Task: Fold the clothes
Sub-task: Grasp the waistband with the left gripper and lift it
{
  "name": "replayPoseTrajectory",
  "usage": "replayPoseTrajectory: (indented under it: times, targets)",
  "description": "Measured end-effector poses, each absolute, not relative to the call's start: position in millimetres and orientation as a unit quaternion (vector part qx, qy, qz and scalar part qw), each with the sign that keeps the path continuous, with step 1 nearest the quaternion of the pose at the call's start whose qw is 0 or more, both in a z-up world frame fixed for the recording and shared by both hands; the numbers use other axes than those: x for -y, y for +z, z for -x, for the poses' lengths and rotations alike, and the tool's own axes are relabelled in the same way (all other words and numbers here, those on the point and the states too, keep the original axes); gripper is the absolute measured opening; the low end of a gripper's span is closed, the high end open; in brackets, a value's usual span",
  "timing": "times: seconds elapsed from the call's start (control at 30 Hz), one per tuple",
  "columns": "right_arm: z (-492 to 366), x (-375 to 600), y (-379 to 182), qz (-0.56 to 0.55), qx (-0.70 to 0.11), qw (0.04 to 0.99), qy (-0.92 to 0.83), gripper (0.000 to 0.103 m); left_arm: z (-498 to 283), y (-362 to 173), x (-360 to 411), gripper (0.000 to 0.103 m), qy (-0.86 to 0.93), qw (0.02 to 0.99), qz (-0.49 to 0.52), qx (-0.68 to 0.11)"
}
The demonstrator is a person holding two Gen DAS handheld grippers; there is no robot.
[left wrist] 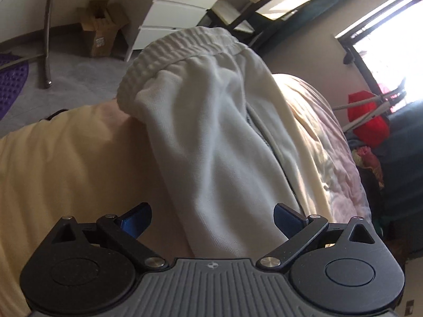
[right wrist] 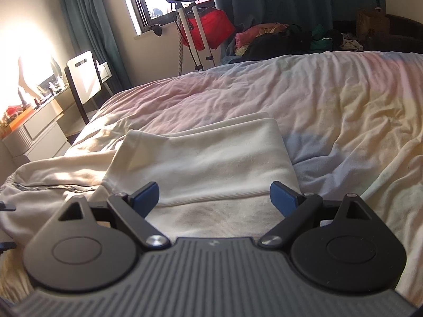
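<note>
Bedding first: we note a large quilt, pale with faint pink, blue and yellow patches, finely creased, filling the right half of the right wrist view and showing along the right edge of the left wrist view.

Garment: cream trousers lie on the quilt. In the left wrist view their long axis runs from the lower centre of the frame, just ahead of the left gripper, up to the ribbed elastic waistband at upper centre. We judge the fabric a soft, thick knit, matte, with shallow rolling folds. A dark seam or zip line runs alongside the axis, right of centre.

In the right wrist view a folded panel of the same cream cloth lies straight ahead of the right gripper, its doubled edge at mid-frame and its nearer edge crossing between the fingers.

Grippers: both stand spread wide, blue pads clear of cloth, nothing pinched. Cloth lies under both, but we cannot tell whether either touches it.

Judgement: the waistband end lies far from the left gripper, along its pointing line, so the next fold probably turns on that lengthwise axis. The left gripper is the one lined up with it.

Small items: a cardboard box stands upper left in the left wrist view, and a red bag hangs upper centre in the right wrist view.
</note>
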State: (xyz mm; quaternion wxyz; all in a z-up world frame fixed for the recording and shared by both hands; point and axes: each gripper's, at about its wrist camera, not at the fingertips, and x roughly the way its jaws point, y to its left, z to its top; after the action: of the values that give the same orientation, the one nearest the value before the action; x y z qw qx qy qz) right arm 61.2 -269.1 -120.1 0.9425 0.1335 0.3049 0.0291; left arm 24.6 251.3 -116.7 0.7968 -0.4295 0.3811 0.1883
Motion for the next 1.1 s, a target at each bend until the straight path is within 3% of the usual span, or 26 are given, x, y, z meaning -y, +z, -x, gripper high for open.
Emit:
replayPoseTrajectory:
  times: [0.23, 0.47, 0.73, 1.0, 1.1]
  targets:
    - [-66, 262, -124, -0.128, -0.312, 0.941, 0.038, 0.093, 3, -110, -271, 0.096, 0.265, 0.796, 0.434, -0.330]
    - [-71, 253, -129, -0.123, -0.323, 0.937, 0.053, 0.093, -18, -123, -293, 0.094, 0.197, 0.781, 0.496, -0.323]
    - [-80, 235, -140, -0.100, -0.346, 0.930, 0.073, 0.093, -32, -132, -284, 0.090, 0.186, 0.789, 0.474, -0.343]
    - [-77, 236, -140, -0.103, -0.345, 0.930, 0.075, 0.093, -7, -124, -292, 0.091, 0.065, 0.780, 0.580, -0.227]
    - [-75, 236, -140, -0.102, -0.343, 0.931, 0.076, 0.093, 0, -119, -287, 0.092, 0.049, 0.788, 0.578, -0.209]
